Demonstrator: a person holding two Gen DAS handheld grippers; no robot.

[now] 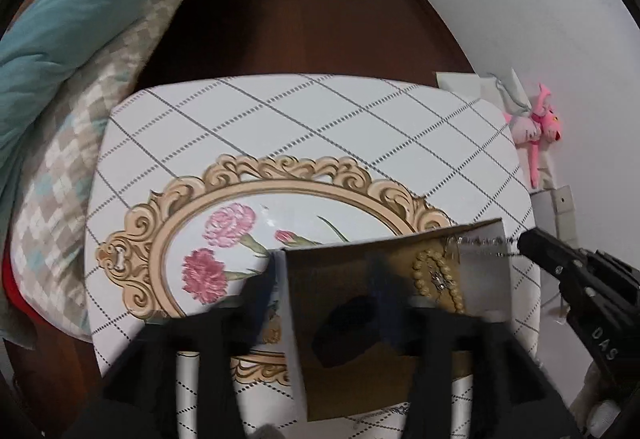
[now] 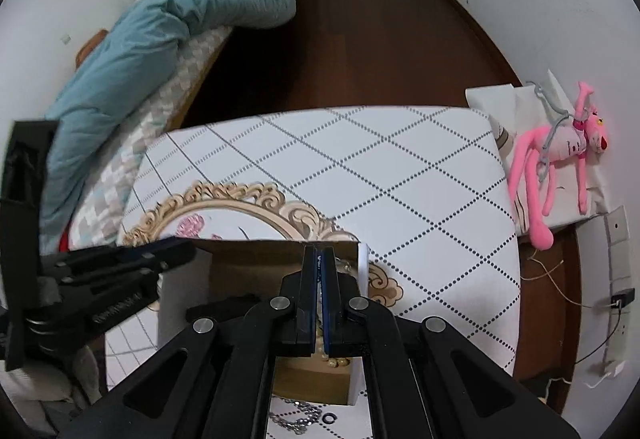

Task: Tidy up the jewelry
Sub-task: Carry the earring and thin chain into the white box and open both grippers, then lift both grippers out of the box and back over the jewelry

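Note right tongs (image 2: pixel 319 251) clenched, apparently on one end of the chain (image 1: pixel 484 241), which drapes over the far right rim of the box (image 1: pixel 340 387). Note left tongs (image 1: pixel 326 263) released, straddling the box's left wall. Find the pearls (image 1: pixel 436 279) inside the box, on the counter (image 1: pixel 320 119).

Hazards:
- Expect the chain to snag on the rim or catch the pearls if pulled sideways; lift clear first.
- Expect the light box to slide or tip if dragged by the chain while unbraced.
- Avoid releasing over the rim; risks spilling the chain outside.
- Watch the thin grip; risks slipping.
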